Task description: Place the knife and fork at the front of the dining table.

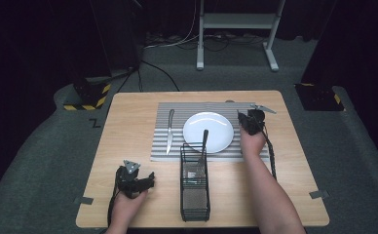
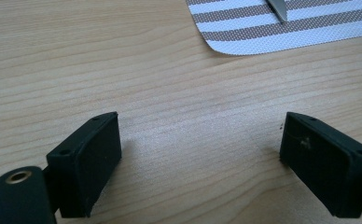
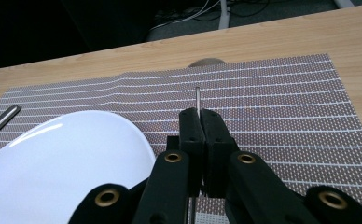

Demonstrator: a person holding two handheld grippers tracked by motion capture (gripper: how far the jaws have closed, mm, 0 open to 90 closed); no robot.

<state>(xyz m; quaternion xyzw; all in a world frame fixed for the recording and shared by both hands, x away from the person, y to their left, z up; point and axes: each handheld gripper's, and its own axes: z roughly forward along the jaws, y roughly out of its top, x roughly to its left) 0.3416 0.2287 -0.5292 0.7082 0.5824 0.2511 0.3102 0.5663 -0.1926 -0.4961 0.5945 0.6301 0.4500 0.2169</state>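
Jaws of the right gripper point(image 3: 200, 114) pinch a thin utensil point(image 3: 197, 97), perhaps a spoon.

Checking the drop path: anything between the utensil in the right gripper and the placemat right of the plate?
Nothing visible. The right gripper is shut on the thin metal utensil over bare placemat; the plate lies beside.

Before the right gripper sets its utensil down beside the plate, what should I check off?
1. Right gripper shut on thin metal utensil: ok.
2. Placemat free to the right of plate: ok.
3. Knife lying on placemat left of plate: ok.
4. Left gripper open, empty, away from plate: ok.
5. Fork in wire caddy, ready to fetch: ok.
6. Which kind of utensil is held: cannot tell.
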